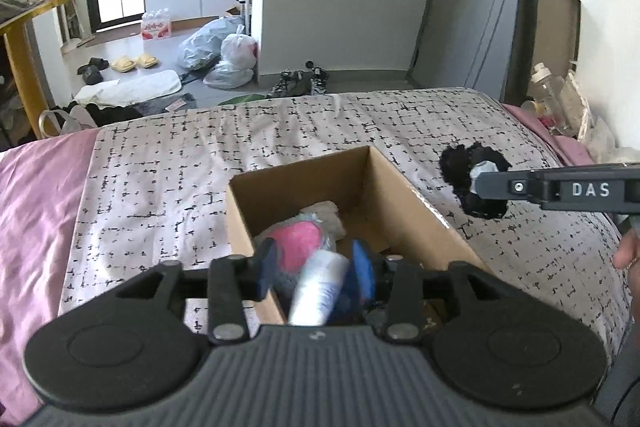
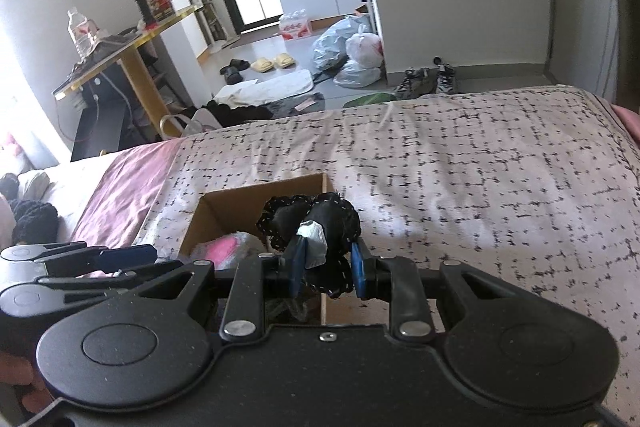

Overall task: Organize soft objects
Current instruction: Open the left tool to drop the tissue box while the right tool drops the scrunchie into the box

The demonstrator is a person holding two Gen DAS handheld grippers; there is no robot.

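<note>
An open cardboard box (image 1: 384,195) stands on the bed, with a pink and grey soft toy (image 1: 298,239) lying inside it. My left gripper (image 1: 314,267) hovers over the box's near edge. A blurred white soft item (image 1: 318,287) sits loosely between its blue fingers (image 1: 266,267), which stand apart and do not squeeze it. My right gripper (image 2: 326,263) is shut on a black fuzzy item with a white tag (image 2: 320,227), held above the box's right corner (image 2: 320,183). In the left wrist view that black item (image 1: 460,167) hangs to the right of the box, at the right gripper's (image 1: 482,183) tip.
The bed cover (image 1: 200,155) is pale with black dashes, and a pink sheet (image 1: 36,195) lies along its left side. Bottles and bags (image 1: 556,99) crowd the far right corner. Past the bed the floor holds plastic bags (image 1: 224,55), shoes and slippers. A yellow-edged desk (image 2: 120,47) stands on the left.
</note>
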